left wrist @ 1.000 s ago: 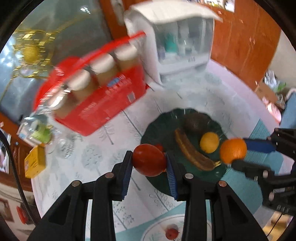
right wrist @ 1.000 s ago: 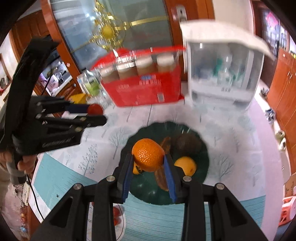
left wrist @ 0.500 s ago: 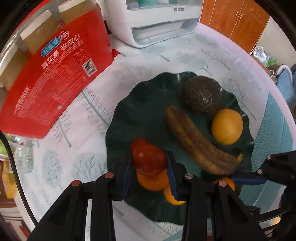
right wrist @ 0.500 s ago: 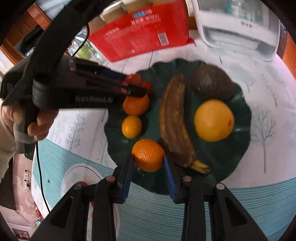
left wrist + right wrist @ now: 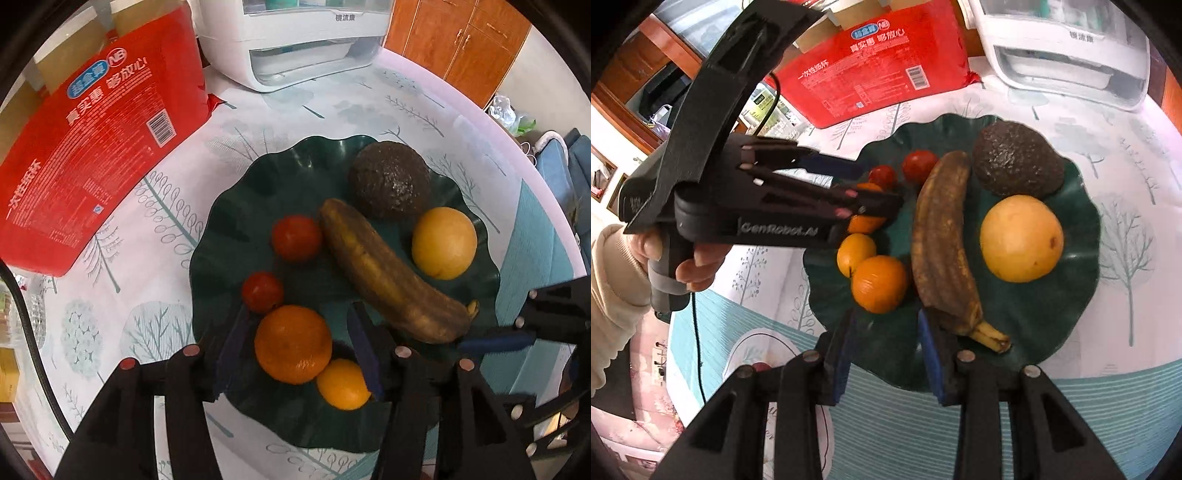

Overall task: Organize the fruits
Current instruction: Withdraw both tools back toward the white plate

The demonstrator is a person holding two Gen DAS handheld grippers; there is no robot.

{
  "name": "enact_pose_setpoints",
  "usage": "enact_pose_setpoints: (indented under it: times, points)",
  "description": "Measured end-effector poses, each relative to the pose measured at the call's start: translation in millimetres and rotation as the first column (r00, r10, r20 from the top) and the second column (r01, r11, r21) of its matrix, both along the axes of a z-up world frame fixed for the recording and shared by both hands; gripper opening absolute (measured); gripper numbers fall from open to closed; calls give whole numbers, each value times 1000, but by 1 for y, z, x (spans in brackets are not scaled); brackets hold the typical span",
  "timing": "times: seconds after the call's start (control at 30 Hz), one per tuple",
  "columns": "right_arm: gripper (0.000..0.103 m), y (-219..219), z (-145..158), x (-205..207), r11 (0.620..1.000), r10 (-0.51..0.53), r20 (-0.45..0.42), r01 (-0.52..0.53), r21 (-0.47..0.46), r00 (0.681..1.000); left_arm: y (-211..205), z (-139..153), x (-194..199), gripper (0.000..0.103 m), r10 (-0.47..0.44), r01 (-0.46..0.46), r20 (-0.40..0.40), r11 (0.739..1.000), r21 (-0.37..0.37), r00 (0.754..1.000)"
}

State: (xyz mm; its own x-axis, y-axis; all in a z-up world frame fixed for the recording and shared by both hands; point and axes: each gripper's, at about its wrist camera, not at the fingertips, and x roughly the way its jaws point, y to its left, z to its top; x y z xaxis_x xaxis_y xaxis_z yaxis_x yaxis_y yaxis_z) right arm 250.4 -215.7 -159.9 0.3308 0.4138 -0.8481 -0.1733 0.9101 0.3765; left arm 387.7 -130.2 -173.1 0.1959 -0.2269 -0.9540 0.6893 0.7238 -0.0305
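Note:
A dark green wavy plate (image 5: 229,229) holds an avocado (image 5: 388,181), a brown banana (image 5: 384,277), a yellow citrus (image 5: 443,242), two tomatoes and some oranges. My left gripper (image 5: 299,310) hangs over the plate's near side with its jaws opening. A large orange (image 5: 291,343) lies below and between the pads, untouched. The bigger tomato (image 5: 295,238) rests free beside the banana. My right gripper (image 5: 886,314) points at the plate's front edge. Another orange (image 5: 879,284) sits on the plate just past its fingertips, and neither pad presses it.
A red pack of paper cups (image 5: 92,155) and a white appliance (image 5: 295,44) stand behind the plate. A white plate (image 5: 746,354) with a small red fruit lies on the teal striped cloth (image 5: 923,424). A person's hand (image 5: 698,266) grips the left gripper's handle.
Both grippers came down to the plate. The left jaws spread and let the tomato go; it now lies beside the banana. The right gripper's orange has left its pads and sits ahead of them.

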Motion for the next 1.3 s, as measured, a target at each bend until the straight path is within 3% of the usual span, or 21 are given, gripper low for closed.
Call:
enact_pose_setpoints:
  times: [0.53,0.93,1.2,1.3]
  points:
    - [35,-7,28,-7,997,-60,66,62,-44,996,33,46,-39,68,55,-54,49,998,-39,997]
    - [35,-8,90,-50,993,-92,163,104,-62,982,55,120,-95,80,97,-85,136,992,-92,986]
    - [35,5,137,-88,990,-89,231,111,-85,969,75,170,-135,83,137,-110,188,983,-144,973]
    - [45,11,149,-98,987,-98,228,124,-103,969,87,186,-151,83,165,-133,214,979,-157,963]
